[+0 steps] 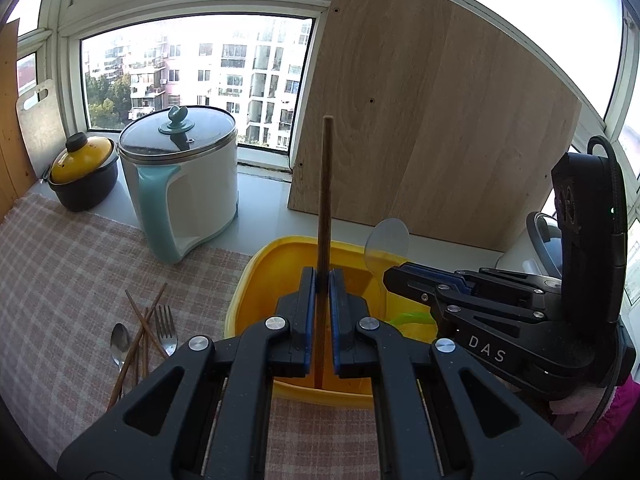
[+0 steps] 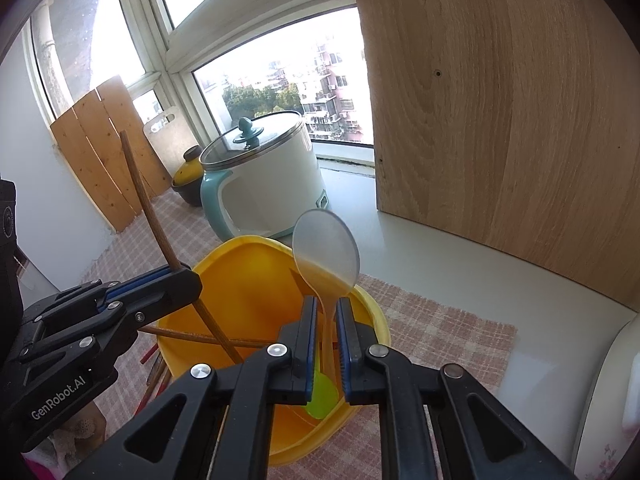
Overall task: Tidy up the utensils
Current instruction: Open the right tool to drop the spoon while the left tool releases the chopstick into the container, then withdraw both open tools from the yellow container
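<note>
over the yellow tub (image 1: 256, 276) on the checked cloth, both claws hang side by side, each pointing steeply down. left claw (image 1: 322, 280) is pinched tight on a brown chopstick (image 1: 325, 200); stick stands nearly upright, top end high above the pads, lower end reaching down inside the tub toward its near wall. right claw (image 2: 325, 312) sits at the tub's right side with a clear plastic spoon (image 2: 326, 244) between its pads, bowl up, handle running down into the tub beside a green utensil (image 2: 322, 396); a thin gap shows on each side of the handle, so the pads look slack, narrowly parted, not pressing. two more chopsticks (image 2: 188, 336) lie crosswise in the tub. loose pile left on the cloth, outside the tub to its near left: metal spoon (image 1: 120, 344), fork (image 1: 166, 330), several chopsticks (image 1: 136, 340). judgement: held stick's long axis is already vertical over the opening, so letting go should drop it in; left claw is the nearer one to the remaining pile.
</note>
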`<action>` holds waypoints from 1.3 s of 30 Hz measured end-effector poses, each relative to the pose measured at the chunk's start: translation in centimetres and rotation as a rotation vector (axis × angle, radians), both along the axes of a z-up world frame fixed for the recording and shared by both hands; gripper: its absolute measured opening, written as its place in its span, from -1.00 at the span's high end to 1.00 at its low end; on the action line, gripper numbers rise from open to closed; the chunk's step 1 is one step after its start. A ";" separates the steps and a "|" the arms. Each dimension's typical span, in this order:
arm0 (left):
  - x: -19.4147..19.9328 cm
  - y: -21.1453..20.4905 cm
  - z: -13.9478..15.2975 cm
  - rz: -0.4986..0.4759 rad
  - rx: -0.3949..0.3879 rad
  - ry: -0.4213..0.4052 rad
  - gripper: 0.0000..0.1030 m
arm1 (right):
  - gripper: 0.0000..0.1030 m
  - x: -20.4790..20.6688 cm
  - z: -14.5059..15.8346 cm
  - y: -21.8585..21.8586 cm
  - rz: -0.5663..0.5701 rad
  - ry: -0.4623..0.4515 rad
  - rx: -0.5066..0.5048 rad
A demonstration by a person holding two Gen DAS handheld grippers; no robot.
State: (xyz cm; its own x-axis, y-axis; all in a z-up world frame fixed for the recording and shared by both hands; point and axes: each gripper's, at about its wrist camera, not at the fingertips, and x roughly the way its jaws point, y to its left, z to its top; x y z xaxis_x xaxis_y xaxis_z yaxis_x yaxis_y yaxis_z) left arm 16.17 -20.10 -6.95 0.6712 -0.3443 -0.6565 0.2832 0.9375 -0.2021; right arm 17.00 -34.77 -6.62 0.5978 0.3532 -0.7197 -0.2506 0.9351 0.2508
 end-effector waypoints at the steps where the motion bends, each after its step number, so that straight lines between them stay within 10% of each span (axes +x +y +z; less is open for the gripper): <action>1: 0.0 0.0 0.1 0.001 0.001 0.001 0.89 | 0.66 -0.1 0.1 0.0 -0.003 -0.007 -0.004; 27: -4.7 3.9 2.7 -0.032 -0.002 -0.045 0.82 | 0.43 -6.5 3.7 0.4 -0.098 -0.065 -0.039; 39: -5.8 12.5 1.8 -0.005 0.043 -0.016 0.43 | -0.35 -9.5 4.0 4.5 -0.103 -0.094 -0.053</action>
State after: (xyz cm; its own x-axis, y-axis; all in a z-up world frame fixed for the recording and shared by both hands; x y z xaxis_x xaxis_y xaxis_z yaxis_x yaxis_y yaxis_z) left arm 10.35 -7.56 -5.12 0.6802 -0.3198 -0.6595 0.2910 0.9437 -0.1574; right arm 7.52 -30.32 -2.61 0.6945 0.2498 -0.6748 -0.1728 0.9683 0.1807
